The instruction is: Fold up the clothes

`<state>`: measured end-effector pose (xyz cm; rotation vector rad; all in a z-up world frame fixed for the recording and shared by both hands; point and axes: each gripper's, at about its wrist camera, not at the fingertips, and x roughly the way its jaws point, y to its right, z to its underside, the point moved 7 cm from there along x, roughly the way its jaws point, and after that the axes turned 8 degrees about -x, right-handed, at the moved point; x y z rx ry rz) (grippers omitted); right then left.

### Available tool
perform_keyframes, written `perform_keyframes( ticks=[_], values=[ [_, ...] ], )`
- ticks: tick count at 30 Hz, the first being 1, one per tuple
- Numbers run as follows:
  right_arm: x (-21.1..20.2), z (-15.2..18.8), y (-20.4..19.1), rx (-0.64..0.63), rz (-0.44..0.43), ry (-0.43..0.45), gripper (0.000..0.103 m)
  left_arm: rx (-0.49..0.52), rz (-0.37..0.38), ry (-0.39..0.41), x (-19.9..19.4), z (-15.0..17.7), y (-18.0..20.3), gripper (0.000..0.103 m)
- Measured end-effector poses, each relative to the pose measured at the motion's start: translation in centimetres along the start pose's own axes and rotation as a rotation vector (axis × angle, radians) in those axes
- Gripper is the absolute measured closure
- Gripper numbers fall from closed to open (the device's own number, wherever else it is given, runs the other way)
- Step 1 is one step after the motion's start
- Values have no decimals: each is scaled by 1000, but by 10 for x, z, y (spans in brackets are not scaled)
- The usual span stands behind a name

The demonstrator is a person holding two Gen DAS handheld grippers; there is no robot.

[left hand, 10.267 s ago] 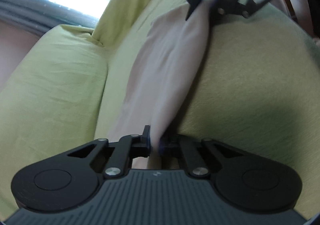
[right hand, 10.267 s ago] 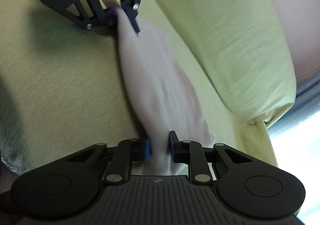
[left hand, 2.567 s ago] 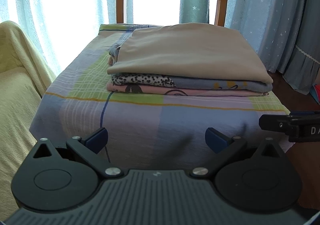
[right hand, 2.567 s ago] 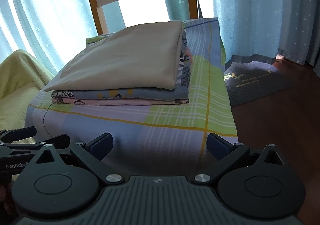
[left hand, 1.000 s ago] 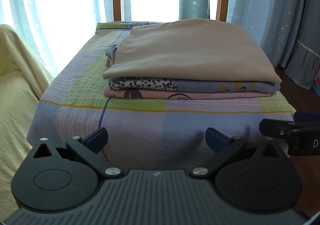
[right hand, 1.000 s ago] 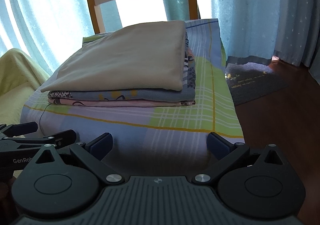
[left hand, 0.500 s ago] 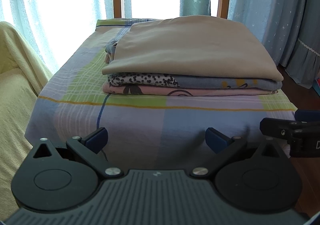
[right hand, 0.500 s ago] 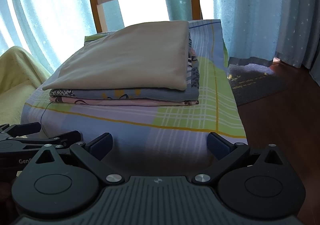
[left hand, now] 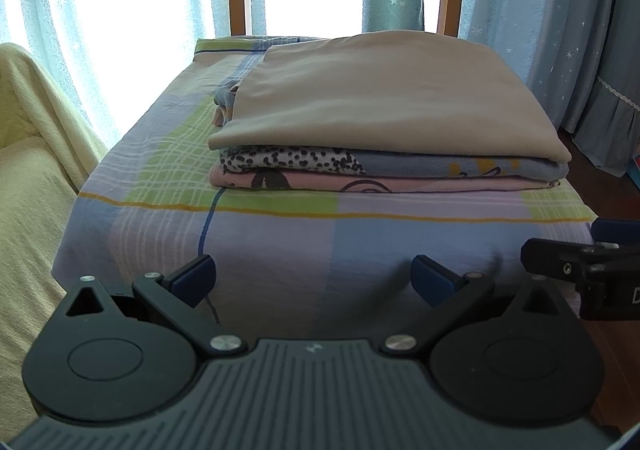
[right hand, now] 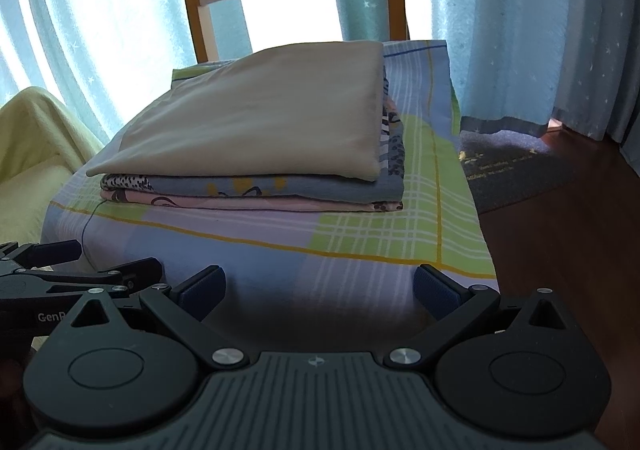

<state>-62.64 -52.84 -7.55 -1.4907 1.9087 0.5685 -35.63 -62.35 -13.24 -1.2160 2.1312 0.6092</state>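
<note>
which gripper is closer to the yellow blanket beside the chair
Left. The left gripper hangs open by the chair's front left side, next to the yellow blanket. The right gripper, also open, sits beyond it, toward the chair's right side.

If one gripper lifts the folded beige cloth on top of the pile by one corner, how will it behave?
The folded beige cloth is probably floppy: its edges sag over the patterned folded clothes below. Lifted by one corner, it would likely unfold and hang. It looks thin, so probably light, and a push may slide it off the pile.
</note>
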Motion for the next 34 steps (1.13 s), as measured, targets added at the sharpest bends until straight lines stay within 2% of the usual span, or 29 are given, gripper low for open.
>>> perform_keyframes(
  ticks=[27,34],
  values=[
    [2,-2,-1,-15,1,2,0,2,-8,-7,4,-1,2,1],
    [2,-2,-1,-16,1,3,0,-2,-5,13,3,-3,2,1]
  ],
)
